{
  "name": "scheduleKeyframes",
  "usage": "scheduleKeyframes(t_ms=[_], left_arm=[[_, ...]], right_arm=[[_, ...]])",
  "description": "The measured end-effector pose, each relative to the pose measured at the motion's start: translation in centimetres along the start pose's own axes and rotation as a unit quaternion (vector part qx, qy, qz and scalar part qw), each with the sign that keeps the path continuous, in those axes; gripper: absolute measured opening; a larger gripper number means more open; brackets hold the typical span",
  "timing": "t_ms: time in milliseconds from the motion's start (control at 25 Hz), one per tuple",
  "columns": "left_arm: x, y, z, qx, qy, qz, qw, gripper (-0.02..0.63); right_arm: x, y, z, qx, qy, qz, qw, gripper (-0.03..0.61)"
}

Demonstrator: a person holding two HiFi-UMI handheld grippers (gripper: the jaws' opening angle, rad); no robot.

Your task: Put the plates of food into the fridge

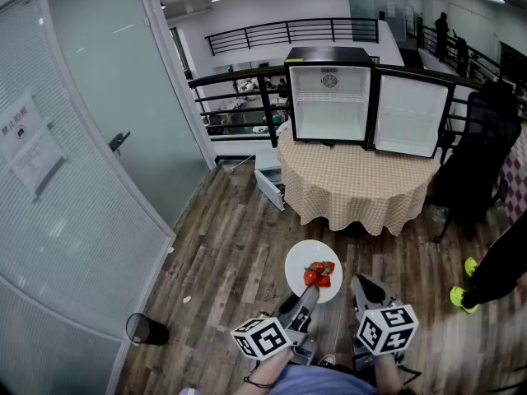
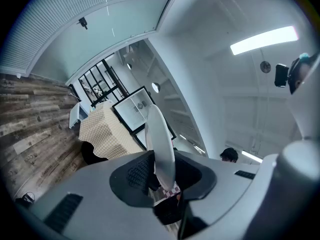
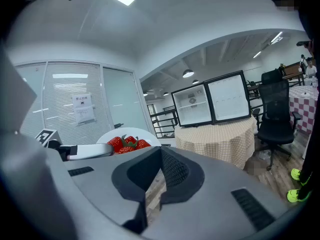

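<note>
Left gripper [image 1: 308,293] is pinching the plate [image 1: 306,257] of strawberries [image 1: 319,274] over the floor [image 1: 222,253].

The left jaws are pressing on the near rim of the white plate from both sides, and the plate is reaching out in front of them, above the wooden floor and well apart from the table [image 1: 354,188]. The strawberries are lying on the part of the plate nearest this gripper. The right gripper [image 1: 362,286] is hovering just beside the plate, on its right. Its jaws are pressed together (only a thin slit is showing between them) and are holding nothing. The fridge [image 1: 329,97] is standing on the table with its door [image 1: 410,113] wide open.
</note>
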State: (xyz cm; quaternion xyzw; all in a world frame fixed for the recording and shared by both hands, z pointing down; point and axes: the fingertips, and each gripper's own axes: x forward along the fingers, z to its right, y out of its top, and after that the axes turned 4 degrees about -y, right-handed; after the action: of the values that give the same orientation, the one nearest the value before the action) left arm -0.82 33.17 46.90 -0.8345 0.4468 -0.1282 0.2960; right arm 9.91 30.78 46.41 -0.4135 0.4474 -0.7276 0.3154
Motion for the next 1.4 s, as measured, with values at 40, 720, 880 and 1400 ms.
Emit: scheduleKeyframes(t_ms=[40,720,880,1400], left_arm=[[0.0,-0.1,-0.2,-0.001,-0.001,0.000,1.0000,0.107],[3.1,1.4,-2.7,-0.036,-0.013,-0.004,0.9993,0.107],[4.5,3.9,-4.2,-0.040,-0.016,-0.006,0.9990,0.107],[7.7,15.2,-10.5,-0.028,-0.045,-0.033,0.9980,0.107]], right_arm=[[0.1,-0.1,0.1,0.001,0.000,-0.001,1.000,0.015],[4.3,0.8,1.7,0.008,-0.002,0.000,1.000,0.015],[7.0,1.9,1.4,0.002,-0.011,-0.001,1.000,0.015],[17.7,5.6,-2.2,0.026,-0.041,0.012,0.999,0.015]])
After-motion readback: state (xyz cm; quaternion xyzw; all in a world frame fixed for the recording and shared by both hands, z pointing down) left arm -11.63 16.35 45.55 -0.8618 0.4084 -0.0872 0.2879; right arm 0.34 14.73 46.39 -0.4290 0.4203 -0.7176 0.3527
